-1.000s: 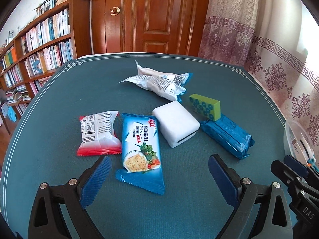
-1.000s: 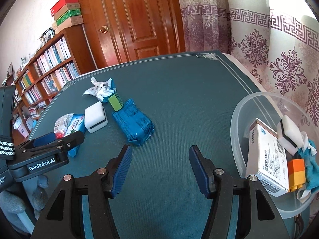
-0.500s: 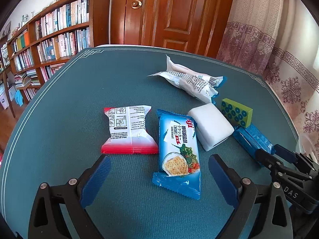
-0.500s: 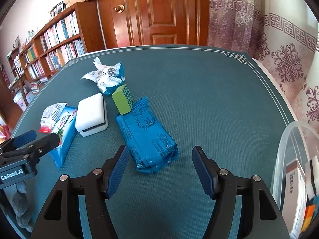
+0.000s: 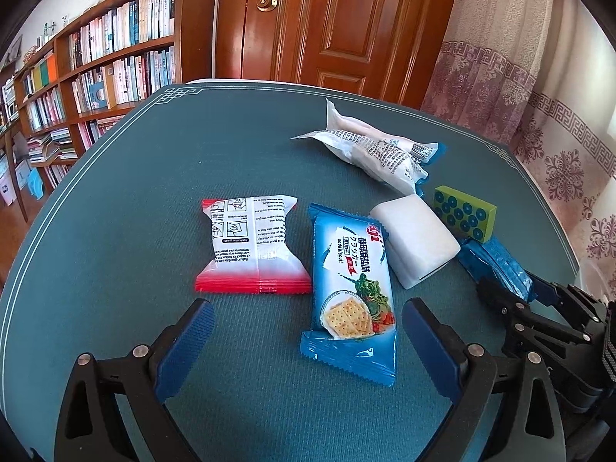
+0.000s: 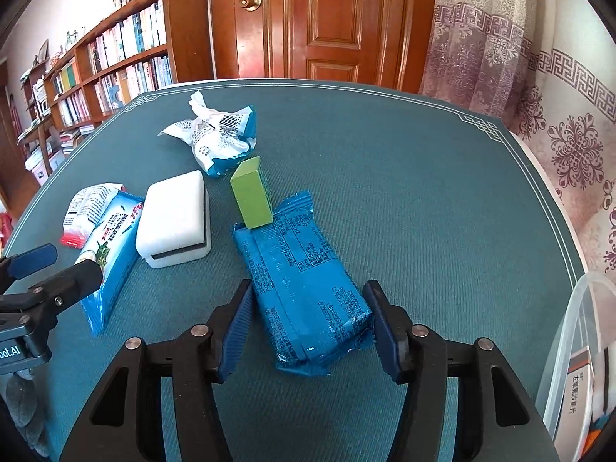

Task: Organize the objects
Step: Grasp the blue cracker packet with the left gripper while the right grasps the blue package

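Observation:
On the green table lie a blue wrapped pack [image 6: 304, 288], a green block [image 6: 252, 198], a white sponge [image 6: 175, 221], a blue cracker packet [image 5: 352, 292], a red-and-white packet [image 5: 252, 244] and a white-and-blue bag [image 5: 379, 152]. My right gripper [image 6: 308, 300] is open, its jaws on either side of the blue pack's near end, not closed on it. My left gripper [image 5: 308, 327] is open and empty, just in front of the cracker packet's near end. The blue pack [image 5: 496, 265] is partly hidden behind the right gripper in the left wrist view.
A clear plastic bin [image 6: 577, 346] with a boxed item stands at the table's right edge. A bookshelf [image 5: 96, 61] and wooden door [image 5: 338, 23] are beyond the table. The left gripper's body [image 6: 42, 281] sits at the left.
My right gripper has swung left from the bin and moved forward until its open jaws straddle the blue pack. My left gripper has moved closer to the cracker packet.

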`<state>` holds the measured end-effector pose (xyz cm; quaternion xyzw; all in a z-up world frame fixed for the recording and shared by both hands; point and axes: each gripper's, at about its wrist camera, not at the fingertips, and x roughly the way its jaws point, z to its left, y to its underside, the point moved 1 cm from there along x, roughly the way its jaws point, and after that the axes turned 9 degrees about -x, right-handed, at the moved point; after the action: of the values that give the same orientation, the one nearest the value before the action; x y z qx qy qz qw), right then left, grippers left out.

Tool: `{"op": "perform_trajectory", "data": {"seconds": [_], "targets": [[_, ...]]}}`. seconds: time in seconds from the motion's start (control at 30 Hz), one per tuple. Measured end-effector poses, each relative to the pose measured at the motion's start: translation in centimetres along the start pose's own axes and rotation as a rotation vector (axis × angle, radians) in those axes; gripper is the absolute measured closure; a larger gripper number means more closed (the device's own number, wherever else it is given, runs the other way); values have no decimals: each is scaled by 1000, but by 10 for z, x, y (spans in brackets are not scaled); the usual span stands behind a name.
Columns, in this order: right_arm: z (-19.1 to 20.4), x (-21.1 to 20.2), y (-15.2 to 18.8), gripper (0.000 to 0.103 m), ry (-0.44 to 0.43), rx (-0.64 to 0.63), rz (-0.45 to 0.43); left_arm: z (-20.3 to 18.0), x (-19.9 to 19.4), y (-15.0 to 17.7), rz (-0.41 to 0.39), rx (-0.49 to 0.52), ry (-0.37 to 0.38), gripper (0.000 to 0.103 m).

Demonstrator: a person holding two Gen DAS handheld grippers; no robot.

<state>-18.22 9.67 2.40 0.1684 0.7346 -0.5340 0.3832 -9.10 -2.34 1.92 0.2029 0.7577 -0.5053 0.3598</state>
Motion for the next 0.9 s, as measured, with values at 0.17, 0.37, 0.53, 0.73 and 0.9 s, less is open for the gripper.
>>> {"op": "perform_trajectory", "data": {"seconds": [0.17, 0.37, 0.53, 0.73, 0.9], "targets": [[-1, -9, 7, 56, -12, 28, 0, -2, 1, 1, -3, 10, 14, 3], [-2, -27, 28, 58, -18, 71, 5, -5, 6, 2, 2, 29, 25, 4], [0, -48, 46, 58, -30, 108, -3, -9, 10, 4, 20, 55, 23, 20], [1, -75, 56, 58, -39, 144, -39, -12, 7, 5, 4, 81, 14, 44], [-1, -97, 55, 58, -31, 164, -78, -14, 6, 7, 3, 98, 28, 53]]}}
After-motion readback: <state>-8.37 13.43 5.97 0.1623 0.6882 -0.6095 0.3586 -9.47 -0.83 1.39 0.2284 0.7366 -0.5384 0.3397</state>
